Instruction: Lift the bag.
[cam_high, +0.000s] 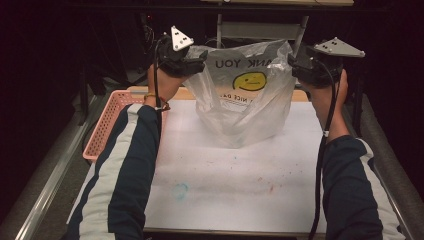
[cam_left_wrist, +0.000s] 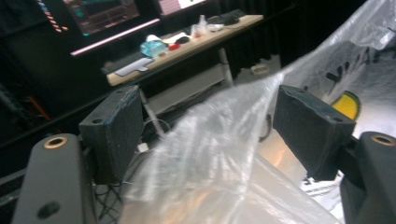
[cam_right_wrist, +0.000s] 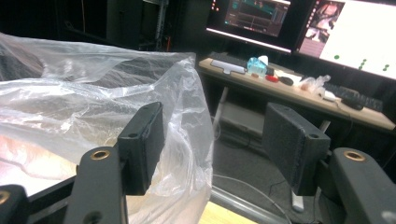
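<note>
Your sleeves (cam_high: 125, 175) come in over the near edge of the table (cam_high: 235, 185), whose white top is bare apart from faint paint stains. Past the middle, toward the far edge, the clear plastic bag (cam_high: 245, 100) stands with its base on the surface, its smiley print facing you and its mouth held up and spread between your hands.

Your left gripper (cam_high: 192, 60) is at the bag's left top corner. In the left gripper view its jaws stand wide apart, with a fold of film lying in the gap, touching neither pad that I can make out. Your right gripper (cam_high: 300, 65) is at the right top corner; in the right gripper view its jaws are also spread, and the bag's rim drapes against the left-hand pad only.

So neither tool is really pinching the film, as far as I can judge. If you lift or pull outward now, the rim is likely to slide off and the bag may slump. If you close without a fold properly between the pads, you may catch nothing, or only one layer, which could stretch or tear.

At the table's left edge the pink basket (cam_high: 107, 120) sits clear of the bag.
</note>
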